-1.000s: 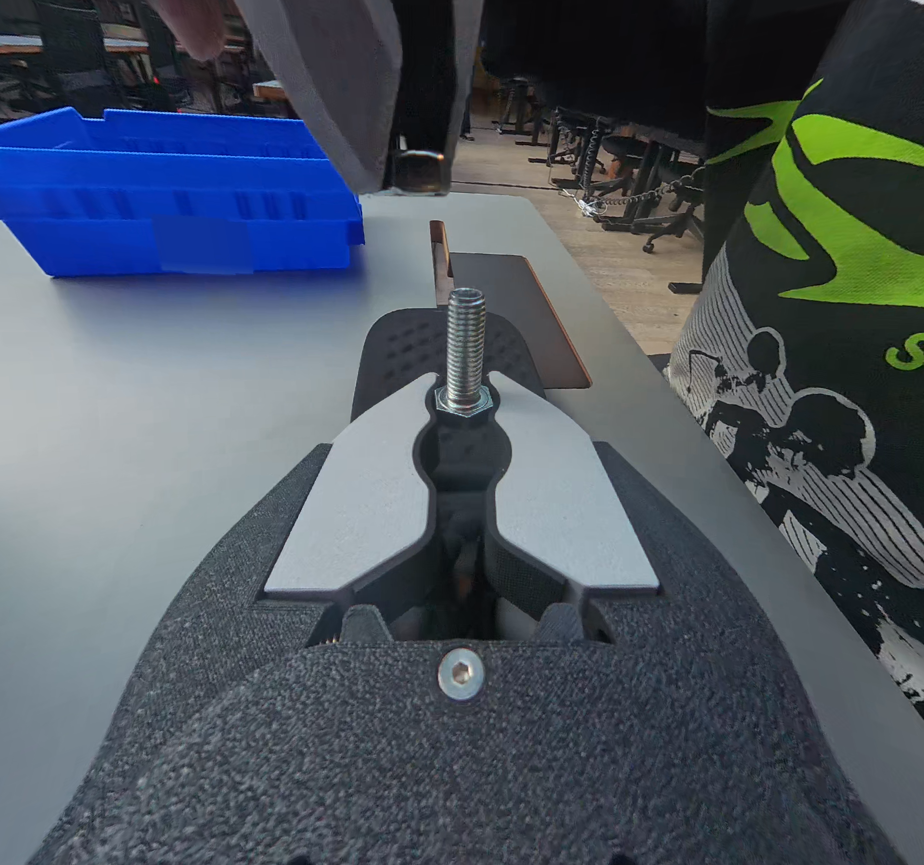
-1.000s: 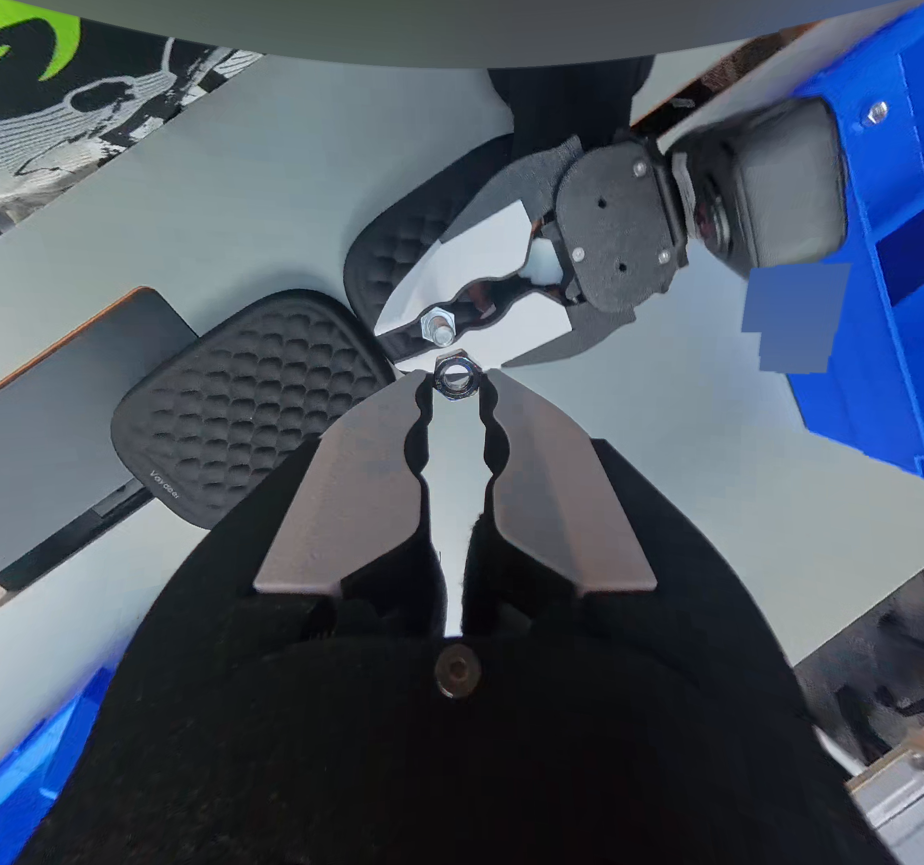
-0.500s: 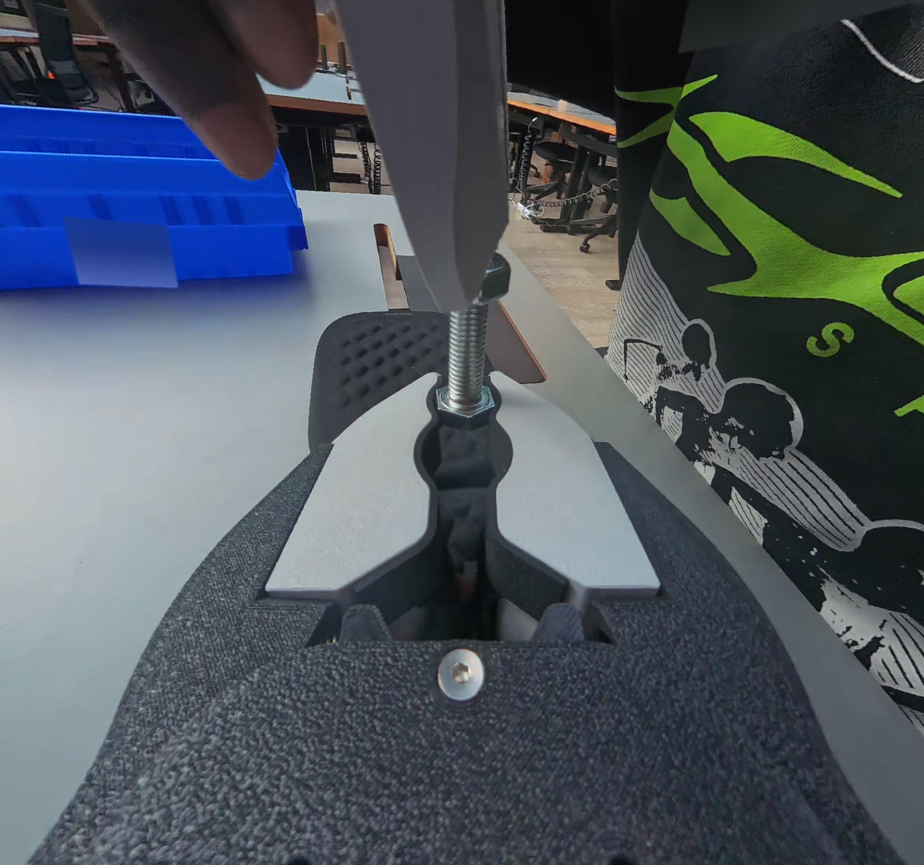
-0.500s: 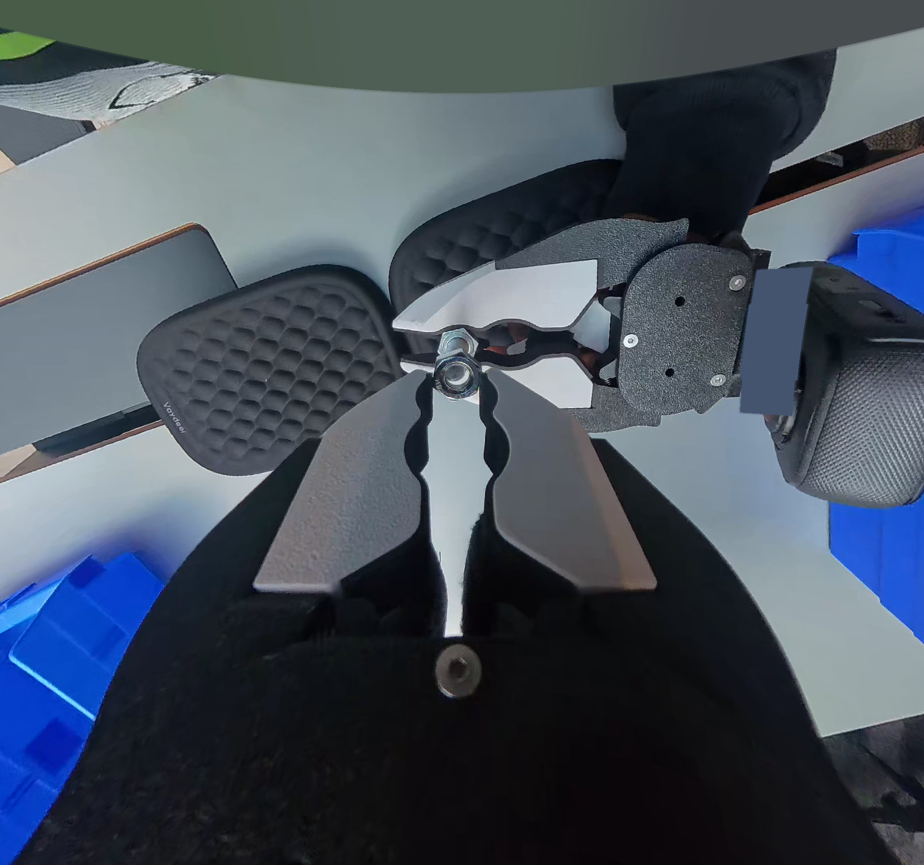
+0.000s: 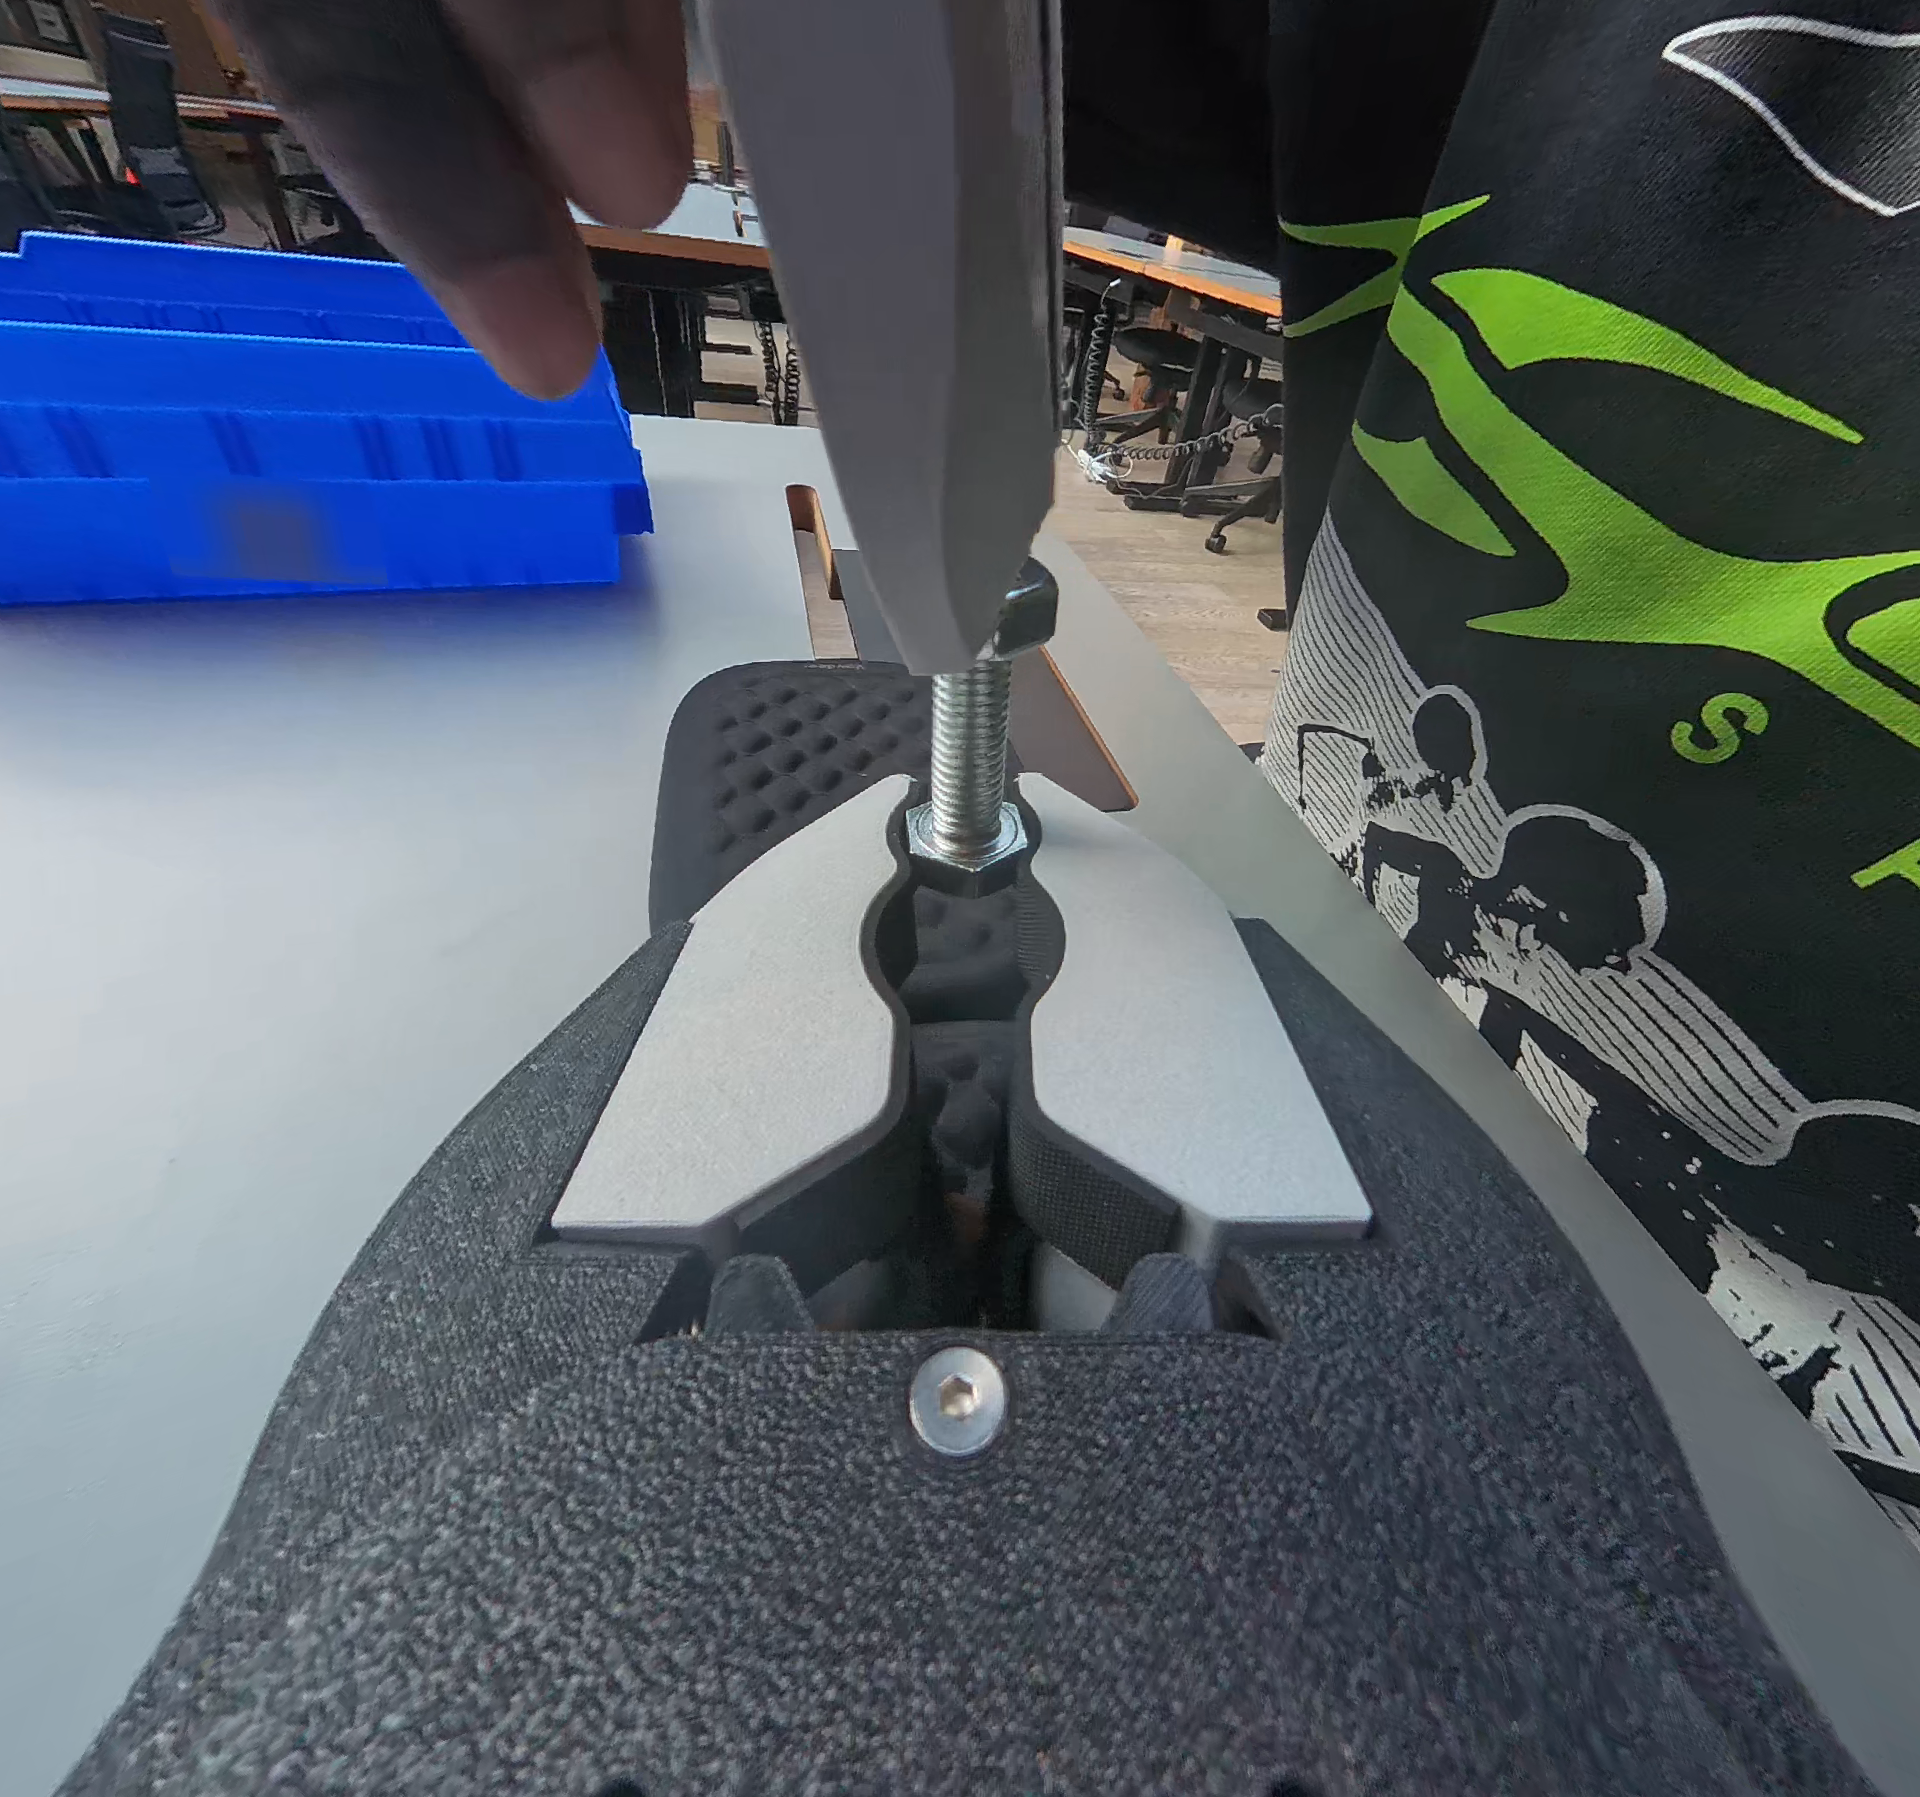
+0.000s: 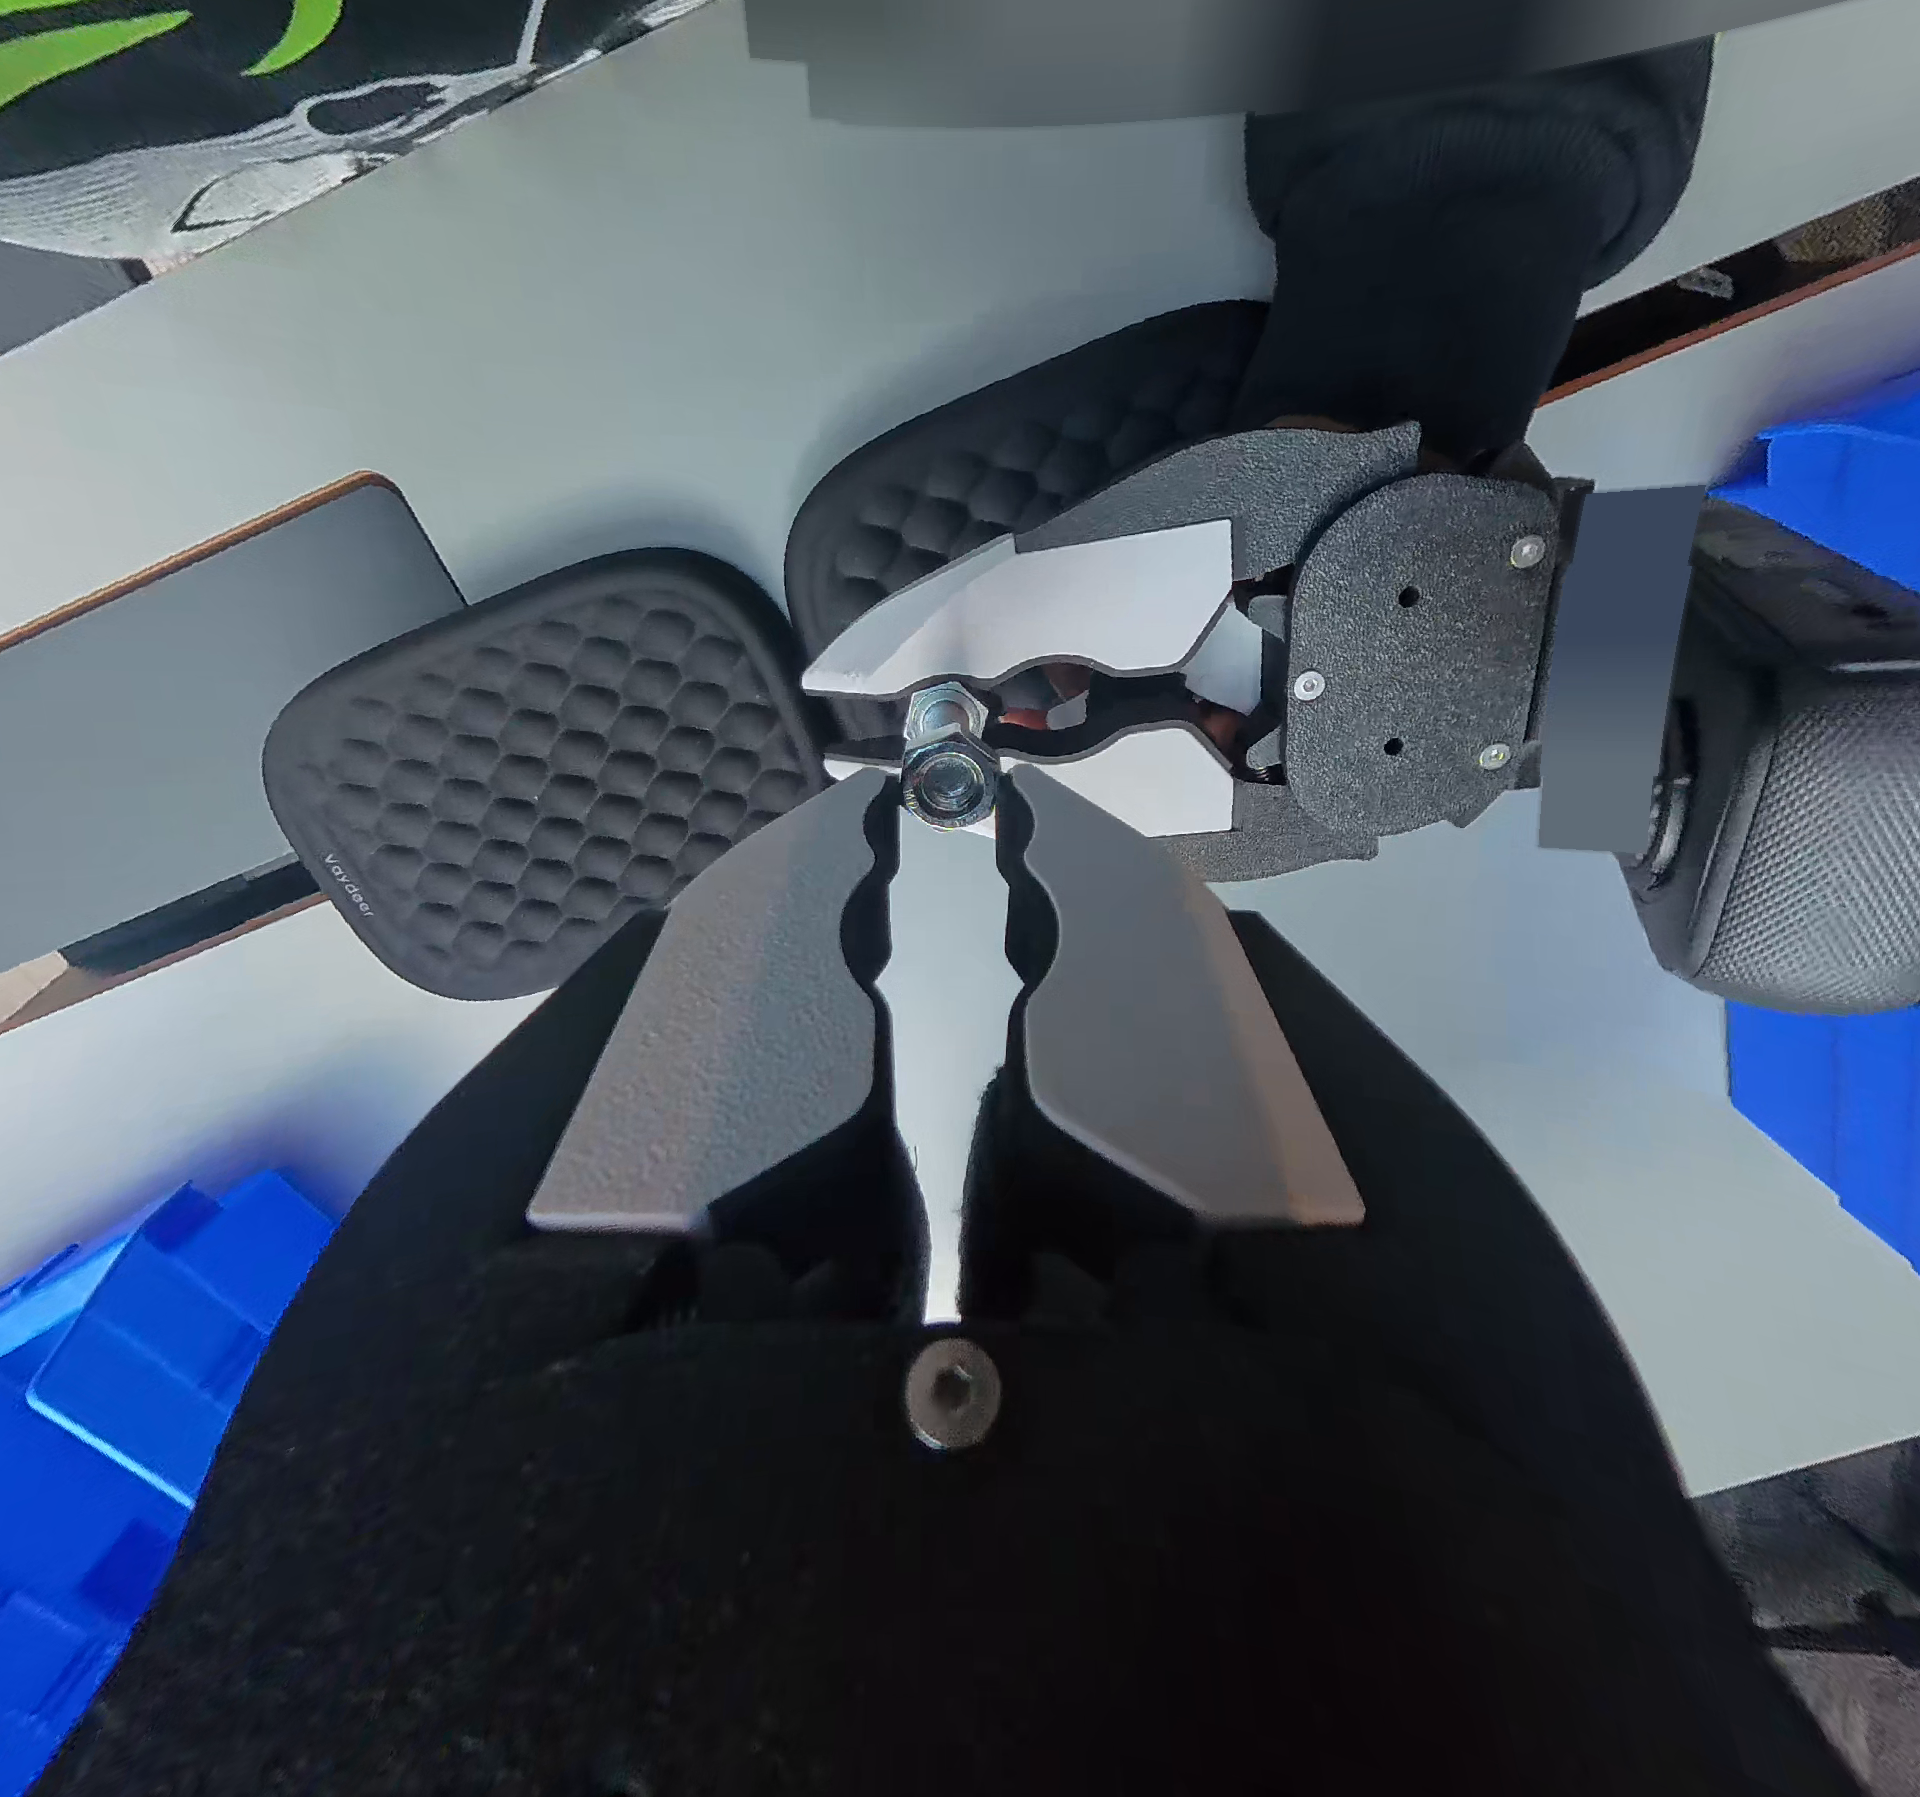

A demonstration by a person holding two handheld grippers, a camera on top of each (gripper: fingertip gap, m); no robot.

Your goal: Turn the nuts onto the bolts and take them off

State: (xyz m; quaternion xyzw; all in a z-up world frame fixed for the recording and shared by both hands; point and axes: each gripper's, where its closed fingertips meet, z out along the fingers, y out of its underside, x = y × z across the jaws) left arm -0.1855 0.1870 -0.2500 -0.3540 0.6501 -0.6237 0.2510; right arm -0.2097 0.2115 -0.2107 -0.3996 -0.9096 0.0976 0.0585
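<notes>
The bolt (image 5: 968, 760) was shiny silver with fine ridges, and the nut (image 6: 948, 789) on top of it was silver too. The left gripper (image 5: 966, 874) had pale grey fingers (image 5: 774, 1030) on a bumpy black body. The right gripper (image 6: 948, 791) had darker grey fingers (image 6: 727, 1009). The table (image 5: 312, 916) was light grey with a brown edge. The bin (image 5: 312, 459) was bright blue. The pads (image 6: 561, 760) were black with a honeycomb pattern. The shirt (image 5: 1621, 604) was black with bright green shapes and white drawings.
</notes>
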